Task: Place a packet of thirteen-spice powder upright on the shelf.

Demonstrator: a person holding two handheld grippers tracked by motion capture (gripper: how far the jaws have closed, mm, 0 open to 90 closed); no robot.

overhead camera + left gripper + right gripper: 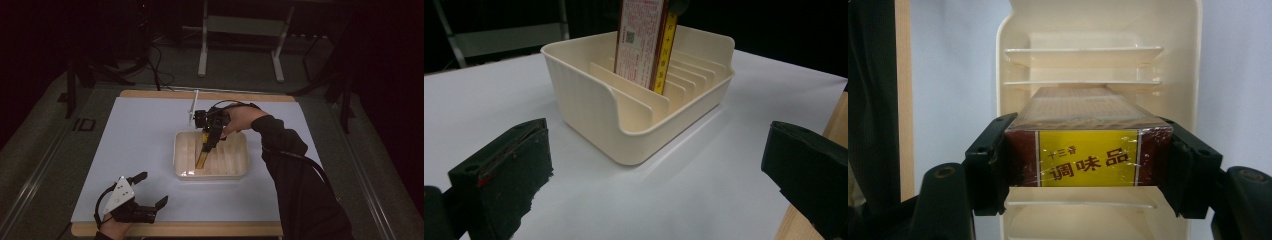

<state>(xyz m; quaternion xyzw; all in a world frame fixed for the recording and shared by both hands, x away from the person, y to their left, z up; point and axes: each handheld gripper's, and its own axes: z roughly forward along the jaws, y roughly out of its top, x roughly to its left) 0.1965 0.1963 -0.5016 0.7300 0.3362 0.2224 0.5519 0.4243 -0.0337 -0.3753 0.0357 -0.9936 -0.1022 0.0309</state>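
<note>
While the flat red-and-yellow seasoning box (1088, 150) is clamped in the right gripper (209, 137) and partly lowered between dividers of the cream plastic slotted rack (235, 162), release is left, and the left gripper (150, 192) is rested spread wide at the near left.

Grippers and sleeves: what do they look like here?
Both are black two-jaw tools. The left gripper carries a pale grey three-cornered plate on top; its blocky pads show reddish edging. The right gripper trails a black cable along a dark long sleeve.
</note>
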